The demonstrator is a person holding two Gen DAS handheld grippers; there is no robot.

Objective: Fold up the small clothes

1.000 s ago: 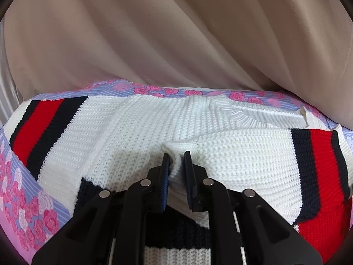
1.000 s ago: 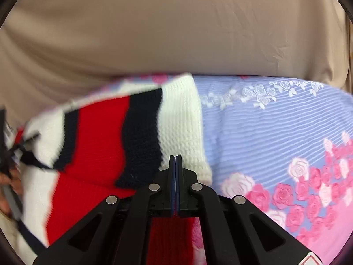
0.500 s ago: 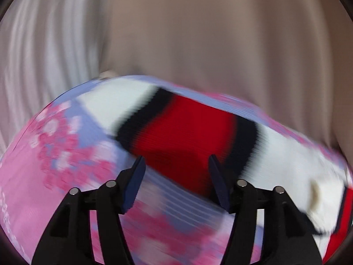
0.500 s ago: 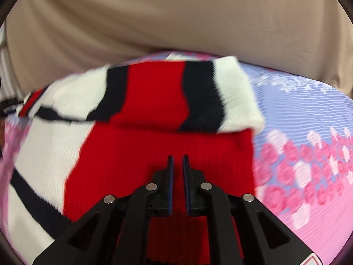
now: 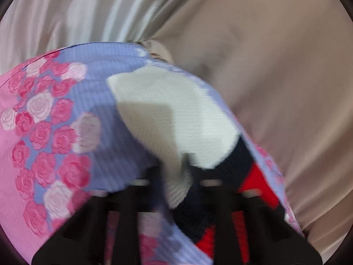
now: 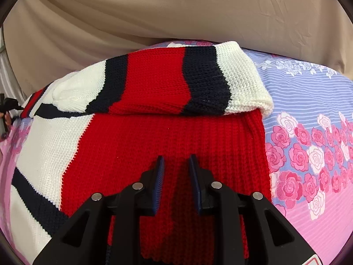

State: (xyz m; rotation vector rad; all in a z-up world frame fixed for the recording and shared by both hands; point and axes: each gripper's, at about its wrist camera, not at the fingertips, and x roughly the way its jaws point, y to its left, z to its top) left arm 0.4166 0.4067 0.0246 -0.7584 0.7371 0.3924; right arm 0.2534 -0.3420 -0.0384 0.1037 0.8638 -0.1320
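Observation:
A knitted sweater (image 6: 154, 141) in white, red and navy lies on a rose-patterned sheet (image 6: 308, 114). One striped sleeve (image 6: 176, 81) is folded across its red body. My right gripper (image 6: 175, 167) is open and empty just above the red knit. In the blurred left wrist view, the white sleeve cuff (image 5: 167, 114) lies ahead with its near end between the fingers of my left gripper (image 5: 174, 176). The blur hides whether those fingers press on it.
Beige cloth (image 6: 176, 11) hangs behind the far edge of the sheet. Pale pleated curtain (image 5: 77, 17) shows at the upper left of the left wrist view. The sheet (image 5: 44, 132) stretches bare to the left of the cuff.
My right gripper opened, let go of the striped sleeve, and now hovers over the red body. My left gripper let go of the white fold, swung left, and now sits at the sleeve cuff.

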